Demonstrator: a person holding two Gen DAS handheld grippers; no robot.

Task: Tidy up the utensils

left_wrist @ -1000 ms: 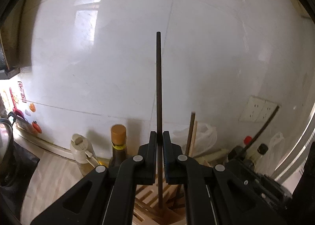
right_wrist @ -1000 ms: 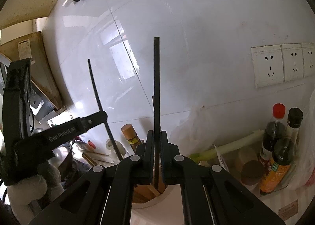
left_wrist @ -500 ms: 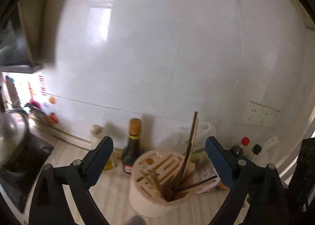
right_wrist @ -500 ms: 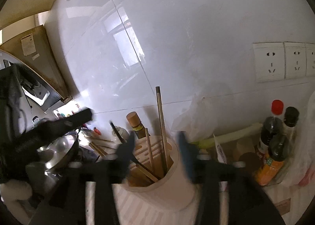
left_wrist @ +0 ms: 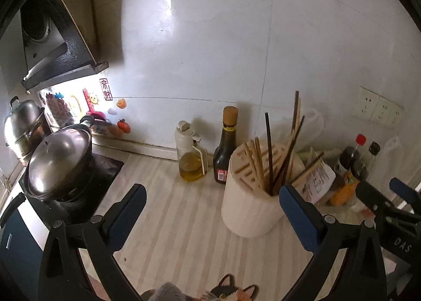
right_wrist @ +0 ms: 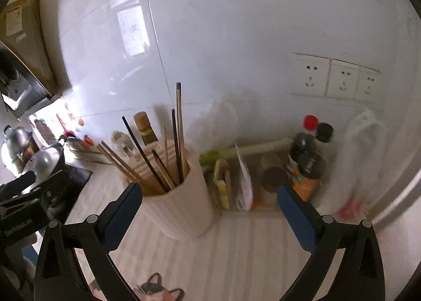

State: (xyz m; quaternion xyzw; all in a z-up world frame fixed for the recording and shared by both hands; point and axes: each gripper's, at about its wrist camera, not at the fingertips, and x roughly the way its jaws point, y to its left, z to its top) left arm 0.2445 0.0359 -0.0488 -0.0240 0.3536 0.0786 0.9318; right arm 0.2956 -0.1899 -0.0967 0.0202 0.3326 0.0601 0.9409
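Both gripper jaws opening, empty; chopsticks seemingly inside holder.

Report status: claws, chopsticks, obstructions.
Left claw opening, empty. Right claw opening, empty. Chopsticks standing in holder. Nothing between claws and holder; bottles behind it.
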